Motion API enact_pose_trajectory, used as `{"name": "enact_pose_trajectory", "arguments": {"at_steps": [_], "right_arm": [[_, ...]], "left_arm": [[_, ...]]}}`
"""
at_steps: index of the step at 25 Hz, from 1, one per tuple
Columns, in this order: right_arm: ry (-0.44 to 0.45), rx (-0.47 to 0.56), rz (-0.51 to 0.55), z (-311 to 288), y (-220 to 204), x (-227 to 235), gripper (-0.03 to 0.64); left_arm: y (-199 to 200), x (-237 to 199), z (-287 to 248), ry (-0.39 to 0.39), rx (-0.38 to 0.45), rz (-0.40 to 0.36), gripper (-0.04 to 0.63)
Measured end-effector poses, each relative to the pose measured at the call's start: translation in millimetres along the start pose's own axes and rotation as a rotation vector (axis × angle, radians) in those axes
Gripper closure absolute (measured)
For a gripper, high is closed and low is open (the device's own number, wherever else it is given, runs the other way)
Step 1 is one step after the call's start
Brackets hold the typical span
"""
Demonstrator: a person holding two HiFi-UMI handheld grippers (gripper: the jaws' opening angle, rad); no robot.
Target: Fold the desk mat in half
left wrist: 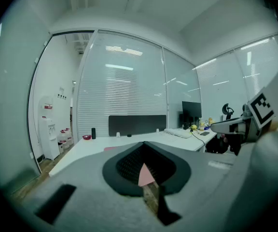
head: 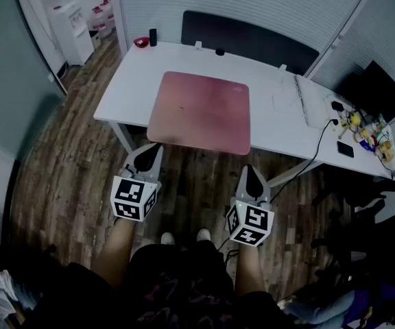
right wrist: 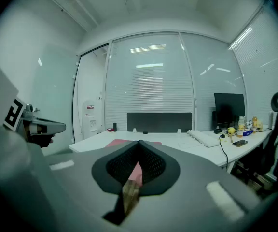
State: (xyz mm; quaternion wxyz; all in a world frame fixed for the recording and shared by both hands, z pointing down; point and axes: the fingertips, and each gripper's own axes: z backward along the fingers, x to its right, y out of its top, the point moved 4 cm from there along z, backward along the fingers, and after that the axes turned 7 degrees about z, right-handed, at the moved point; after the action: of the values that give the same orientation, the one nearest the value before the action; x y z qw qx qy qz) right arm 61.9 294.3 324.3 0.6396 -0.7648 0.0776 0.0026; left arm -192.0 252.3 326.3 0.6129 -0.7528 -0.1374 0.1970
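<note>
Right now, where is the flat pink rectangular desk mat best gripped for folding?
Grip the pink desk mat at its two near corners, from the person's side: it lies flat on the white desk, near edge seemingly at the desk's front, so jaws could slip around it. The left gripper and right gripper, both shut, must open first.

One desk mat (head: 199, 113), one table (head: 137, 81), two claws (head: 149, 151) (head: 252, 174).
</note>
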Motion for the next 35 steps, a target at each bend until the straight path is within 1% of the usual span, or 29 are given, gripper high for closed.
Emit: {"name": "enact_pose_trajectory", "arguments": {"at_steps": [6,14,18,21,24,28,35], "right_arm": [[-0.002,-0.011,0.003,1.4,-4.4,-9.0,0.611],[-0.015,0.006,0.024,6.2,-1.6,-19.9,0.611],[-0.039,-0.005,0.045,13.7,-4.2,-22.1,0.611],[-0.059,-0.012,0.043,20.0,-7.2,-18.4,0.611],[-0.083,-0.017,0.045,22.8,-9.3,-11.1,0.611],[-0.099,-0.023,0.080,20.8,-11.8,-8.5,0.611],[-0.112,0.008,0.080,-3.3,-1.1,4.4,0.611]], "left_arm": [[-4.8,-9.5,4.0,0.004,-0.002,0.024,0.594],[-6.0,-20.4,12.9,0.002,0.003,0.027,0.594],[-9.2,-26.9,18.2,0.000,0.008,0.049,0.594],[-11.0,-26.8,19.3,-0.012,0.008,0.047,0.594],[-9.7,-24.6,15.1,-0.028,0.008,0.042,0.594],[-13.2,-24.8,6.3,-0.036,0.003,0.045,0.594],[-5.8,-22.5,-28.6,-0.065,0.011,0.039,0.594]]}}
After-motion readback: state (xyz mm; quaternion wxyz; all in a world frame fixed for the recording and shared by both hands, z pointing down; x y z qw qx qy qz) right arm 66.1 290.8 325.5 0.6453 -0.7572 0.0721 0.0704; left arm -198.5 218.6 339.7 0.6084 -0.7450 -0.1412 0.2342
